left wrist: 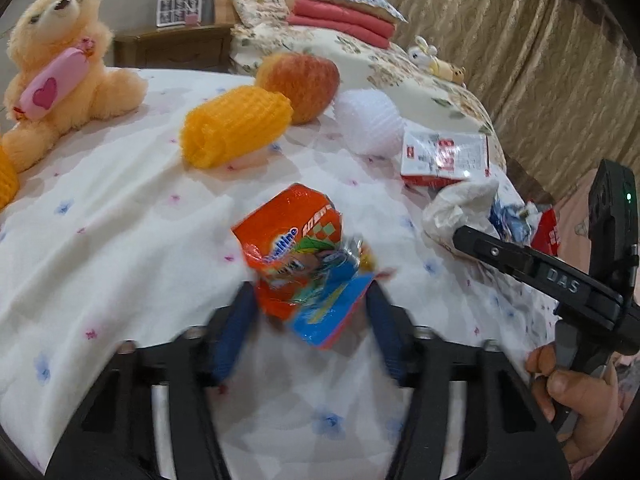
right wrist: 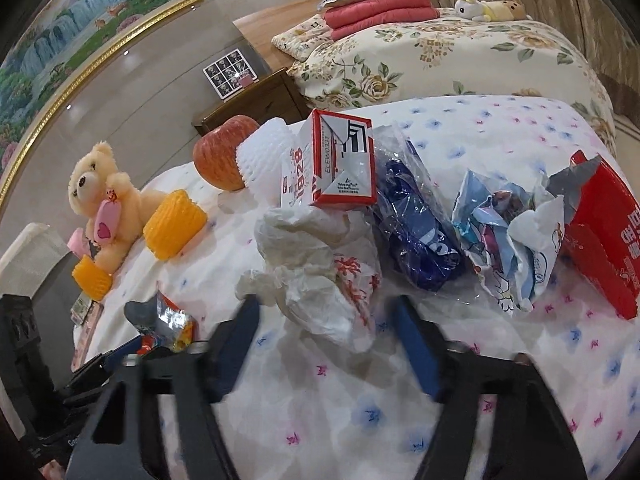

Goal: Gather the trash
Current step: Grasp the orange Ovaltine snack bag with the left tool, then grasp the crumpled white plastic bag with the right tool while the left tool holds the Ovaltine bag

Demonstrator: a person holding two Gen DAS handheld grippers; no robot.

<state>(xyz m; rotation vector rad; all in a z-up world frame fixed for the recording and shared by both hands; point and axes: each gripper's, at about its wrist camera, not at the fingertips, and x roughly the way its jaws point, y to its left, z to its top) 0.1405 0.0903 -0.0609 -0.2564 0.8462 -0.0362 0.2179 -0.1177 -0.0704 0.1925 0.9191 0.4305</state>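
Left claw (left wrist: 310, 312) clamped on crinkled orange snack wrapper (left wrist: 296, 256) – right claw (right wrist: 324, 320) straddles crumpled white plastic bag (right wrist: 316, 264), contact unclear – both on flower-print bedsheet (left wrist: 120, 248).

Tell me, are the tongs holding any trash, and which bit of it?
The left tongs pinch the orange snack wrapper by its near end. The right tongs straddle the crumpled white bag; a grip cannot be told.

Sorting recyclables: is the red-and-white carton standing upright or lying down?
Lying down. The red-and-white carton rests on a side, its folded end facing the right wrist camera, printed digits running sideways.
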